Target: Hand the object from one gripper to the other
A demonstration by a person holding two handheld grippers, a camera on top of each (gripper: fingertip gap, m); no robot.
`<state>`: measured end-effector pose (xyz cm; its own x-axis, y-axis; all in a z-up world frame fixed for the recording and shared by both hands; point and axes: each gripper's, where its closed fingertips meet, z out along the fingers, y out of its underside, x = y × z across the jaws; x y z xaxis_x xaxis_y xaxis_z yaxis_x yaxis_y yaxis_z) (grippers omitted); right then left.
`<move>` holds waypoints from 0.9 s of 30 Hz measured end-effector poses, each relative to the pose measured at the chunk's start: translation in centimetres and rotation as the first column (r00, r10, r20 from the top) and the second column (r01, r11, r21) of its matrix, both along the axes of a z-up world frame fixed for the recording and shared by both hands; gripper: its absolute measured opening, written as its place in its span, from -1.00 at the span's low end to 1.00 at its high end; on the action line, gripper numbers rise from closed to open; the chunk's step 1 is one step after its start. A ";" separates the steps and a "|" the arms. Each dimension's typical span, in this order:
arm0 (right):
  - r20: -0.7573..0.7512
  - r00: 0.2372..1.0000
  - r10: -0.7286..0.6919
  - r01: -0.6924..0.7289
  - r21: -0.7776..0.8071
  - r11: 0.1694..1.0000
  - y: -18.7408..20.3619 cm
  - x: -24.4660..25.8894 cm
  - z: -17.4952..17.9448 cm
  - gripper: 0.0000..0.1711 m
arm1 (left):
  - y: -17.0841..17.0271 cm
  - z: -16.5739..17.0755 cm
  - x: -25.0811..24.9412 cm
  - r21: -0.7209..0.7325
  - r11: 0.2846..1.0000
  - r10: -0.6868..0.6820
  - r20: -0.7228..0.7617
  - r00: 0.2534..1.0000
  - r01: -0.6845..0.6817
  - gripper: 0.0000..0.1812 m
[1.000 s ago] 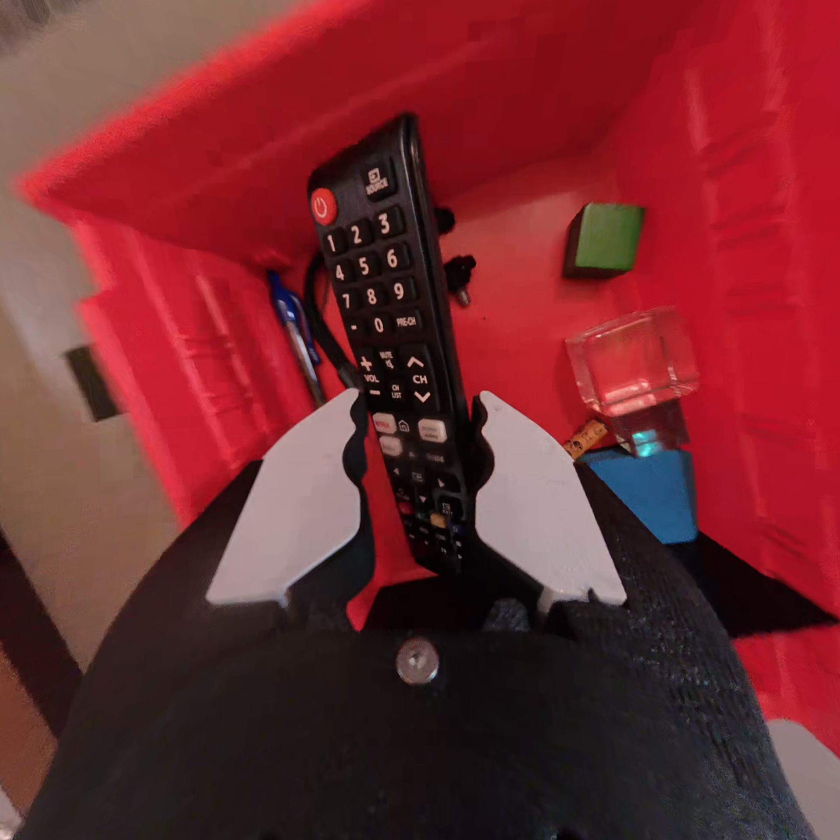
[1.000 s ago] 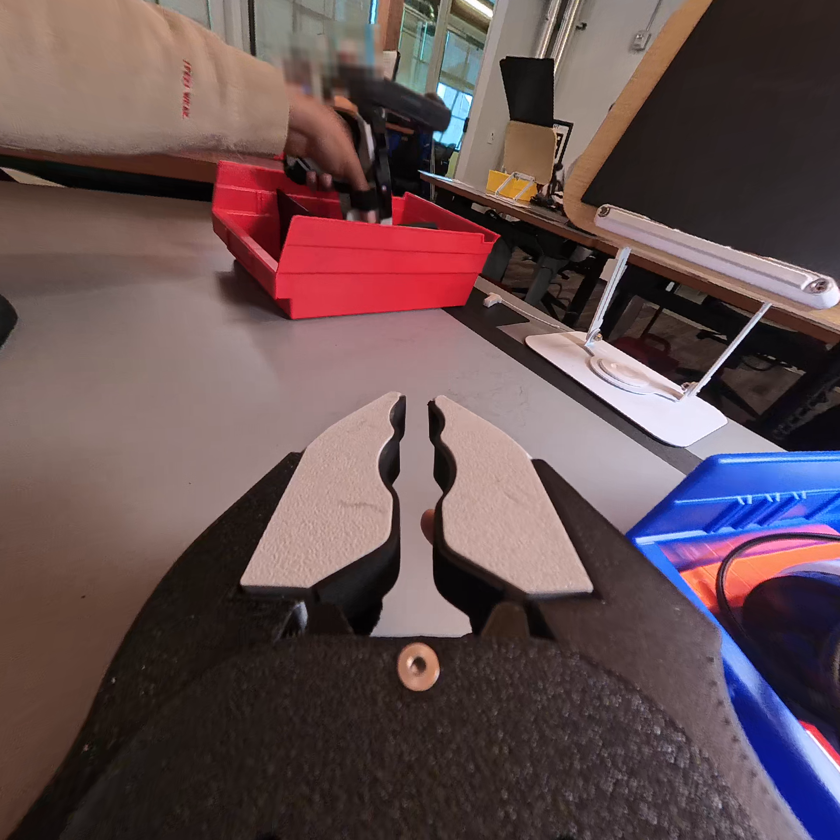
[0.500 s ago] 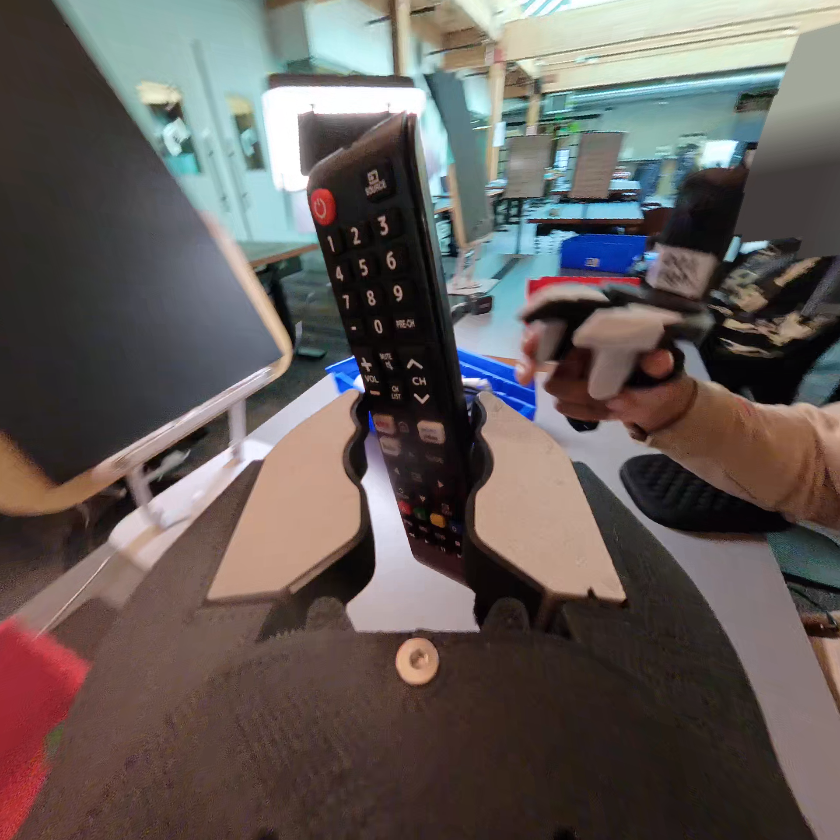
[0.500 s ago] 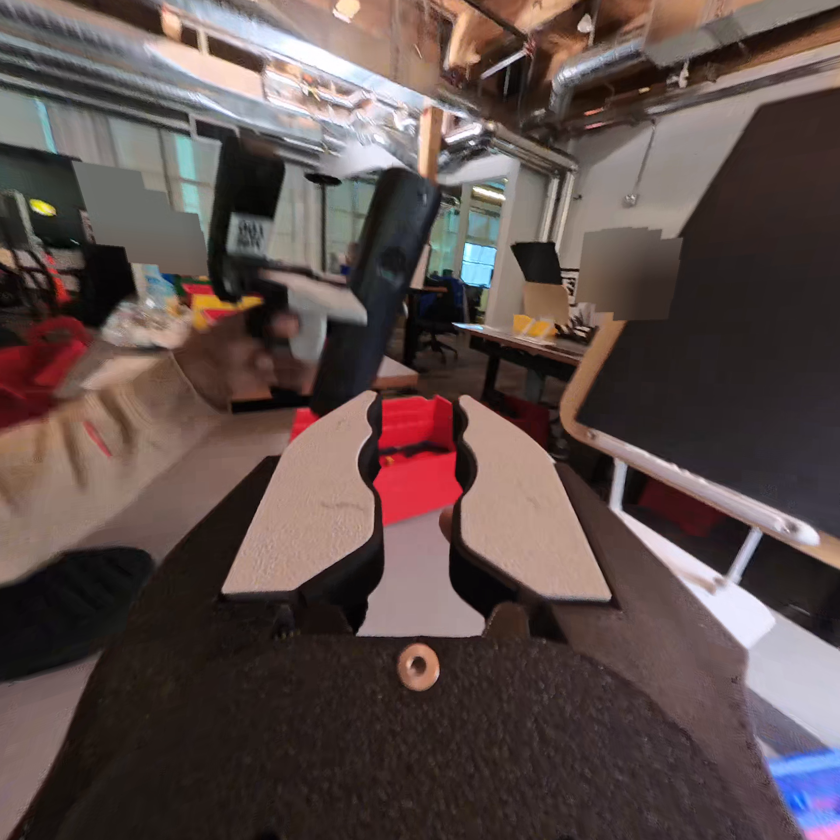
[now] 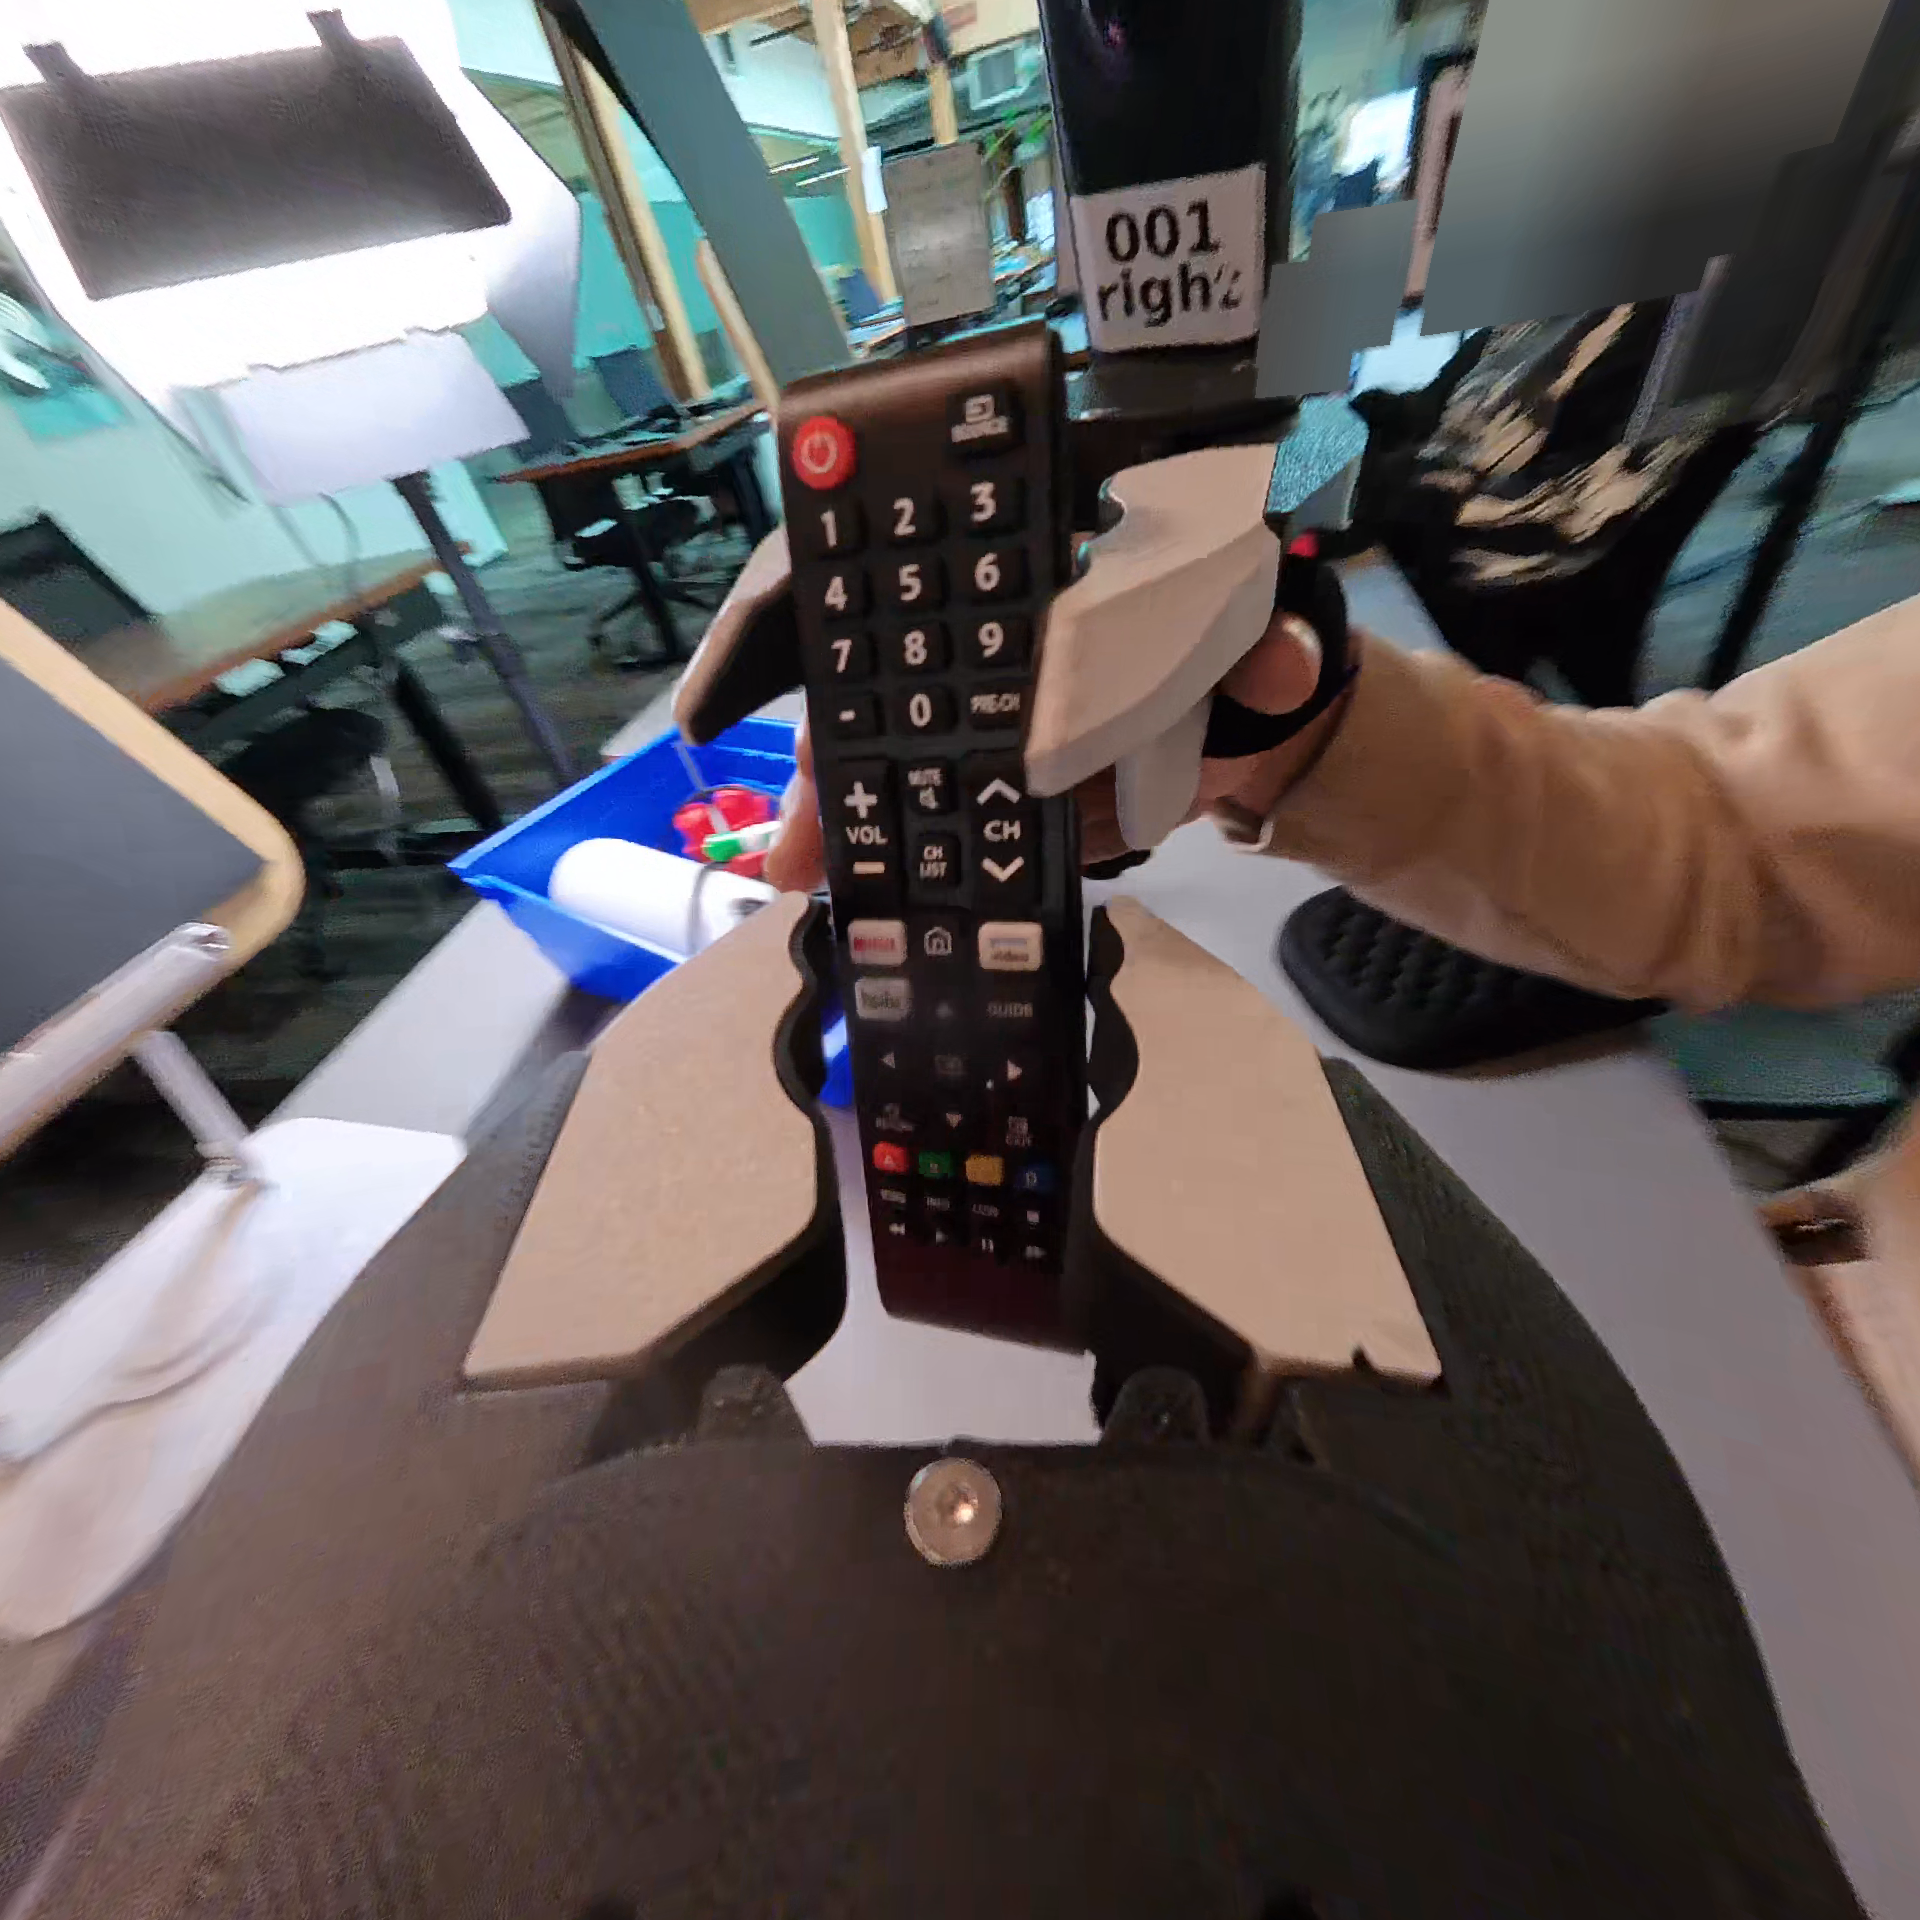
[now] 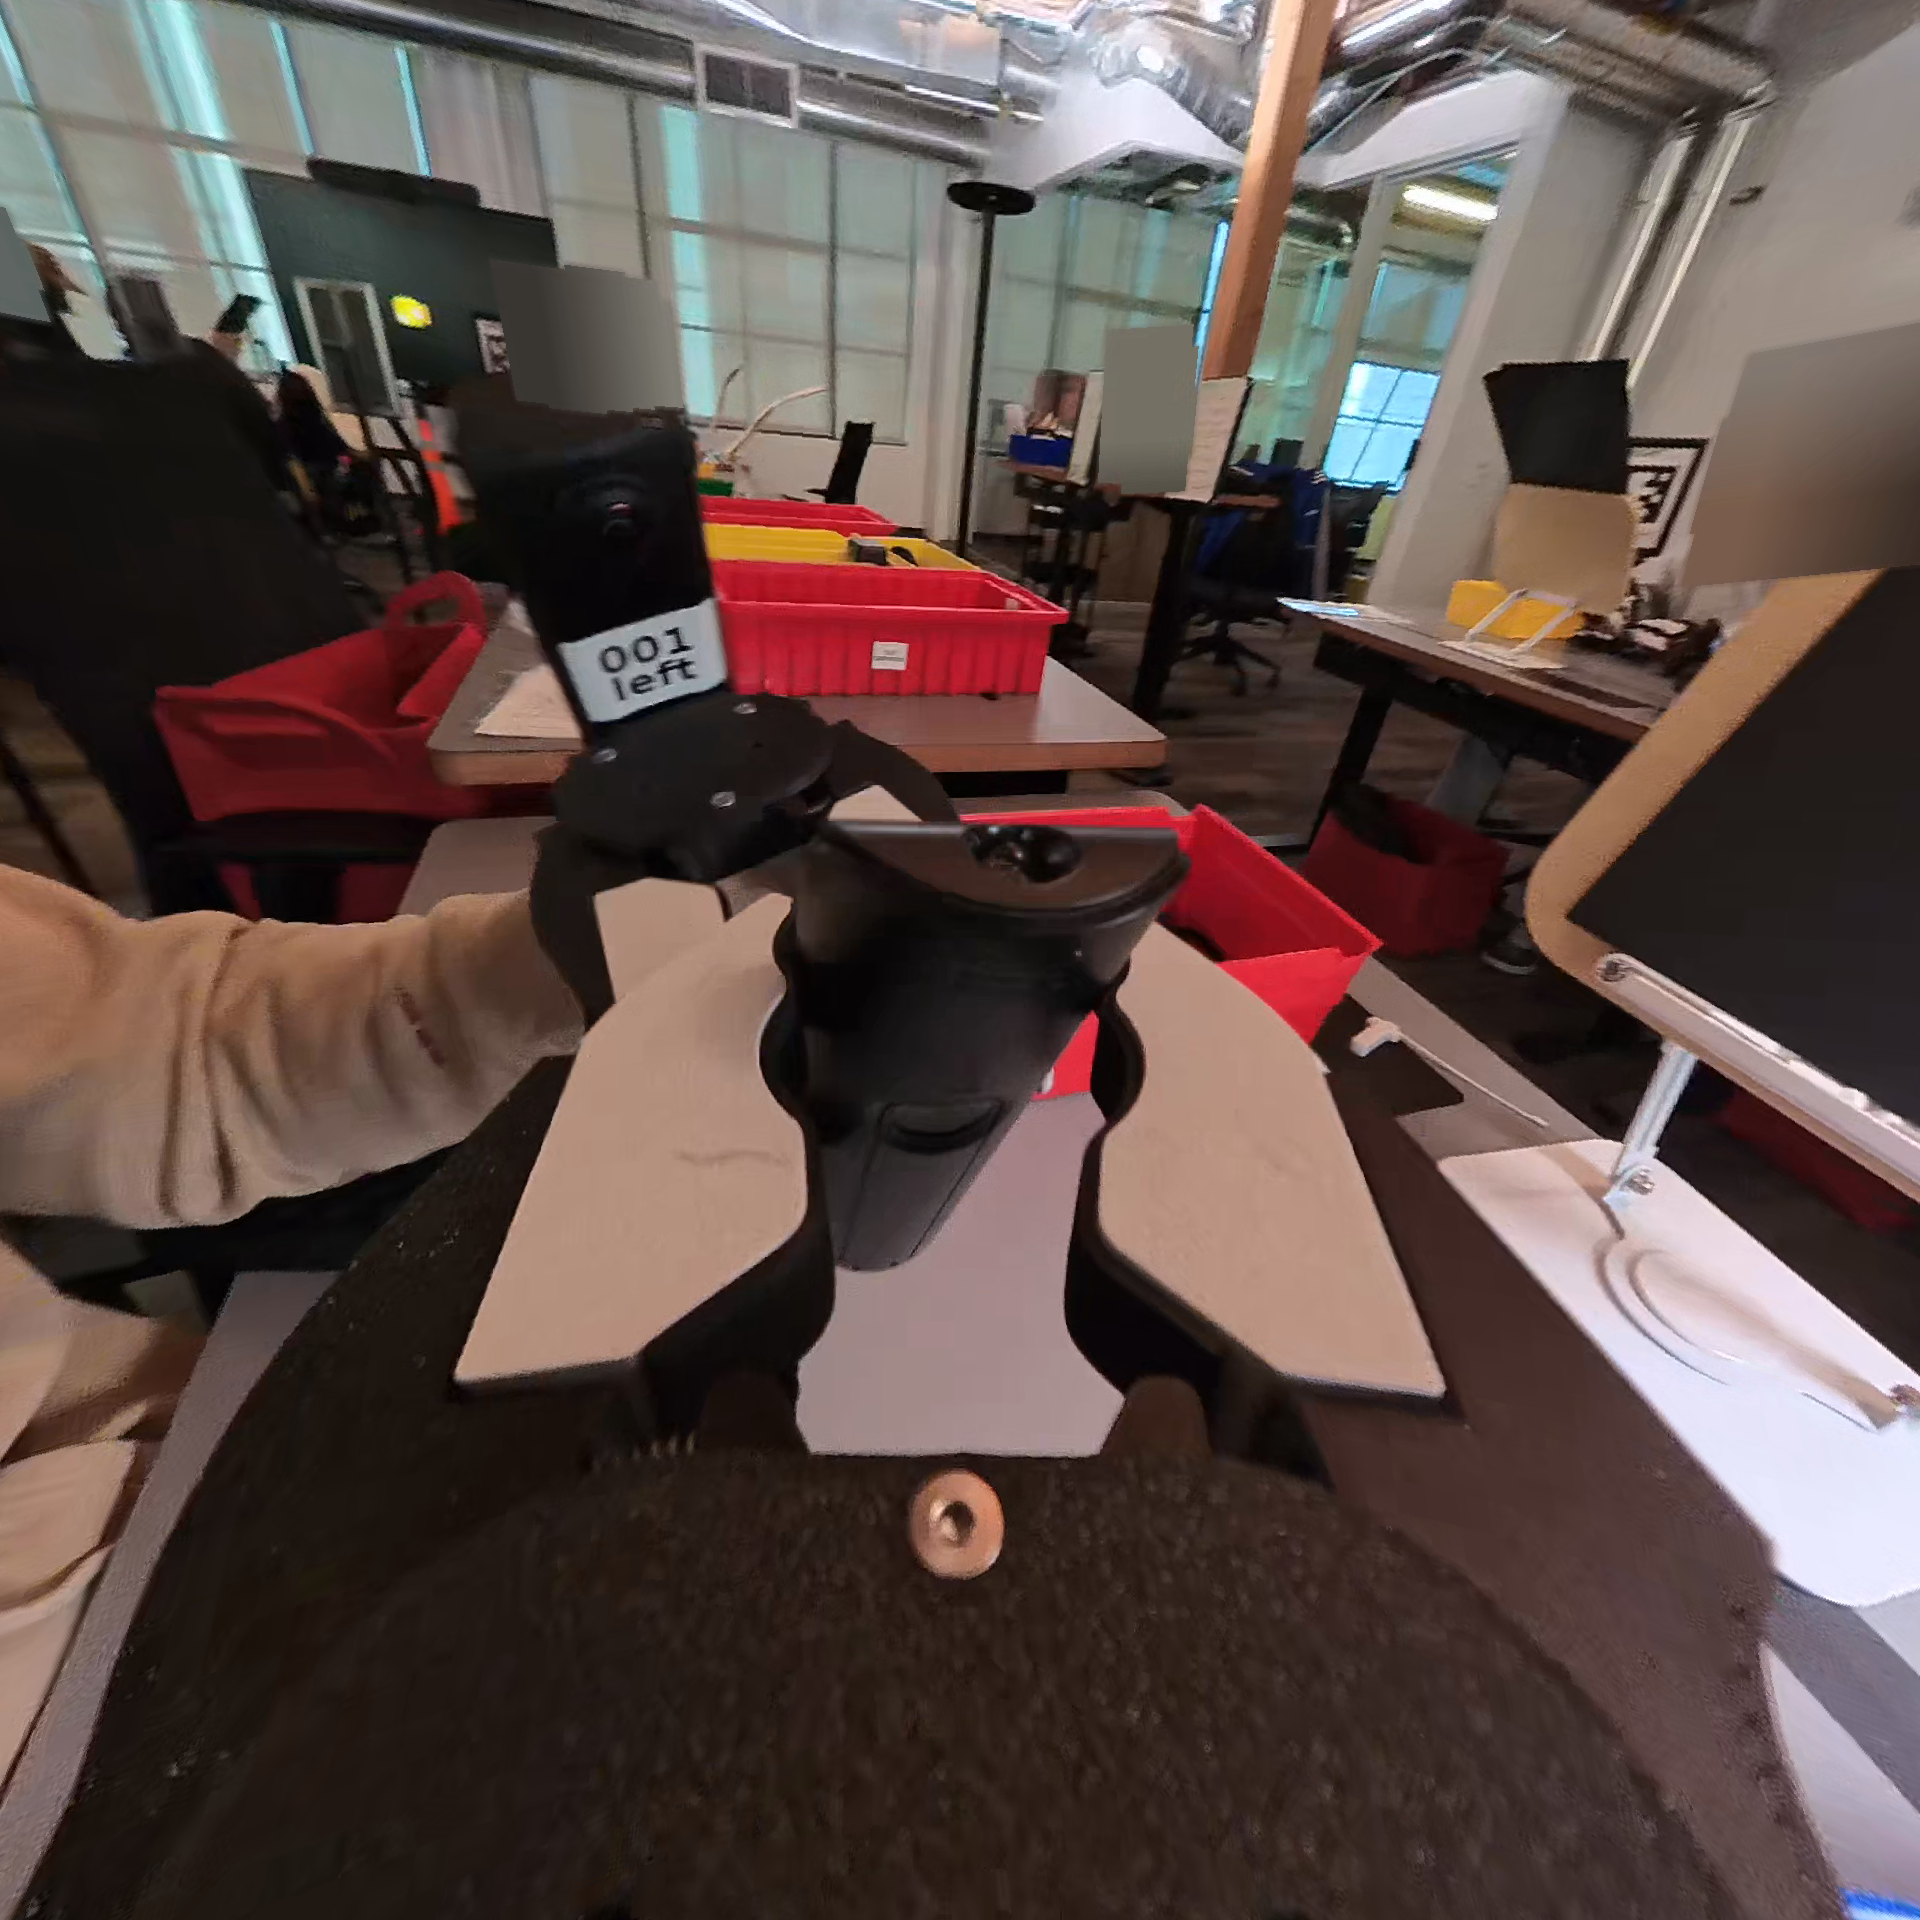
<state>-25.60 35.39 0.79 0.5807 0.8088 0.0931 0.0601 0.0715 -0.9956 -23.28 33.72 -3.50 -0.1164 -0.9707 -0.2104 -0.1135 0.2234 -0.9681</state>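
A black TV remote (image 5: 914,644) stands upright, buttons facing the left wrist camera. My left gripper (image 5: 956,920) is shut on its lower half. My right gripper (image 5: 873,738), held by a hand in a beige sleeve (image 5: 1579,821), has a finger on each side of the remote's number pad. In the right wrist view the remote's plain back (image 6: 914,1049) sits between the spread fingers of my right gripper (image 6: 951,935). I cannot tell whether the pads touch it.
A blue bin (image 5: 582,831) holding a white cylinder and red items sits on the grey table behind the remote. A black pad (image 5: 1434,987) lies at the right. A red bin (image 6: 1268,914) and a white lamp base (image 6: 1662,1299) stand on the table.
My left gripper lifted the remote out of the red bin and carried it toward my right gripper. My right gripper rose, opened wider and moved around the remote's upper half.
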 end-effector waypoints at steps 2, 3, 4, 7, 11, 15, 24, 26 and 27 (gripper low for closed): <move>-0.024 0.999 0.043 -0.043 0.000 0.999 -0.4 0.1 0.2 -0.39 | -0.2 -0.4 -0.2 -0.107 0.992 -0.067 -0.010 0.998 0.066 -0.37; -0.043 0.998 0.054 -0.054 0.004 0.999 -0.6 0.2 0.5 -0.39 | -0.3 -0.8 -0.2 -0.146 0.985 -0.096 -0.027 0.995 0.091 -0.32; -0.061 0.996 0.061 -0.061 0.005 0.998 -0.7 0.3 0.8 -0.38 | -0.5 -1.4 -0.2 -0.175 0.978 -0.126 -0.045 0.991 0.116 -0.27; -0.119 0.988 0.096 -0.094 0.022 0.995 -1.3 0.6 1.7 -0.39 | -1.3 -2.8 0.2 -0.224 0.960 -0.191 -0.078 0.979 0.169 -0.21; -0.205 0.967 0.152 -0.150 0.023 0.988 -2.1 0.9 2.9 -0.39 | -3.2 -3.9 1.4 -0.268 0.934 -0.266 -0.082 0.960 0.236 -0.19; -0.229 0.958 0.169 -0.168 0.027 0.985 -2.3 0.9 3.2 -0.39 | -4.0 -4.2 2.1 -0.247 0.938 -0.270 -0.086 0.959 0.242 -0.43; -0.109 0.979 0.174 -0.180 -0.049 0.982 -0.8 0.2 -0.5 -0.16 | -0.9 0.5 0.3 -0.294 0.939 -0.146 0.133 0.980 0.179 -0.43; -0.087 0.978 0.190 -0.196 -0.069 0.978 -0.4 -0.8 -2.0 -0.20 | -0.2 0.6 -0.1 -0.286 0.945 -0.126 0.122 0.984 0.156 -0.43; -0.103 0.976 0.191 -0.198 -0.066 0.978 -0.2 -1.3 -2.1 -0.24 | -0.1 0.4 -0.2 -0.277 0.949 -0.121 0.113 0.986 0.148 -0.43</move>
